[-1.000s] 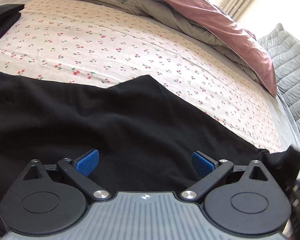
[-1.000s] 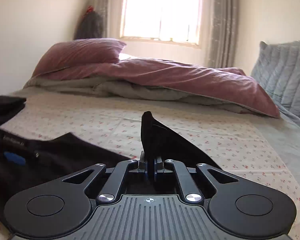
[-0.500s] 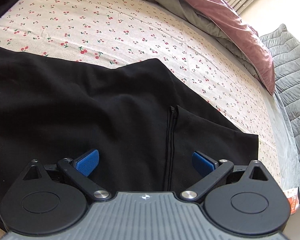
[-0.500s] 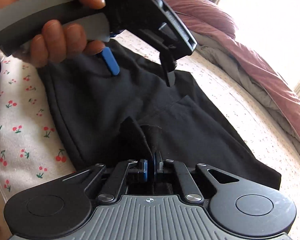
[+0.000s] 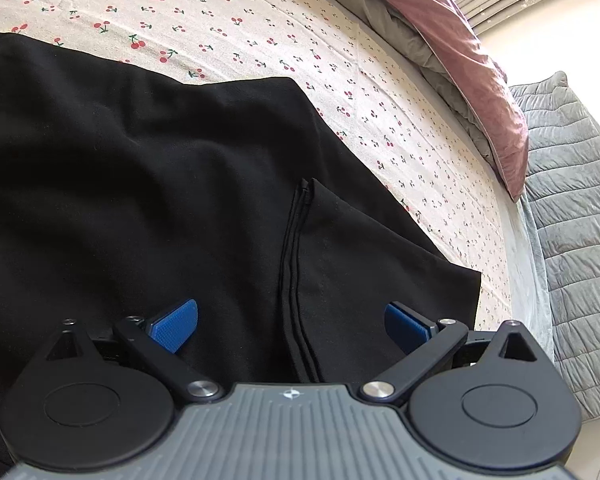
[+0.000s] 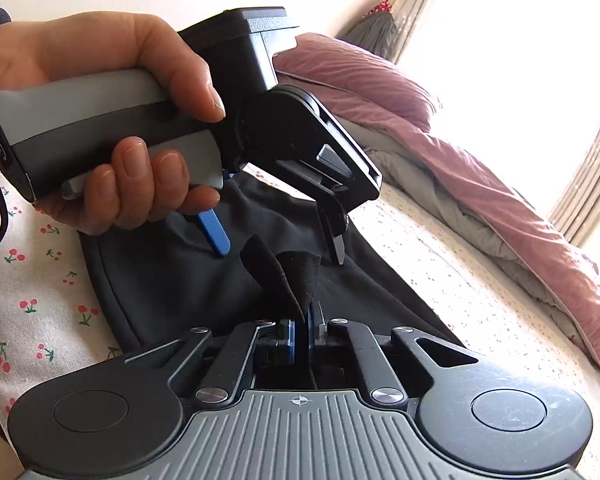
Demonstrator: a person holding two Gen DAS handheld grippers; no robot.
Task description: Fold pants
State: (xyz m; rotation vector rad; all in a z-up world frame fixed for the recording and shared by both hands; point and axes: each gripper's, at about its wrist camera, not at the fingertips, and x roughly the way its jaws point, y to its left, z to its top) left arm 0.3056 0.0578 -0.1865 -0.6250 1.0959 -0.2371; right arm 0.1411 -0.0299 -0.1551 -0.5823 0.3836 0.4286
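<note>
Black pants (image 5: 148, 208) lie spread on the cherry-print bed sheet (image 5: 260, 28), with a folded-over leg whose hem edge (image 5: 296, 264) runs down the middle of the left wrist view. My left gripper (image 5: 290, 324) hovers open just above the cloth, its blue pads (image 5: 176, 324) wide apart and empty. In the right wrist view my right gripper (image 6: 300, 332) is shut on a bunched corner of the pants (image 6: 288, 272). A hand (image 6: 112, 120) holds the left gripper (image 6: 280, 248) over the pants (image 6: 172, 276) just beyond that corner.
A pink duvet with grey lining (image 5: 460, 60) is bunched along the far side of the bed (image 6: 500, 184). A grey quilted cover (image 5: 572, 208) lies at the right edge. A bright window with curtains (image 6: 592, 168) stands behind.
My right gripper has swung left and down with the pants corner, laying the leg over the pants. It now faces the left gripper. The left gripper tilted down a little.
</note>
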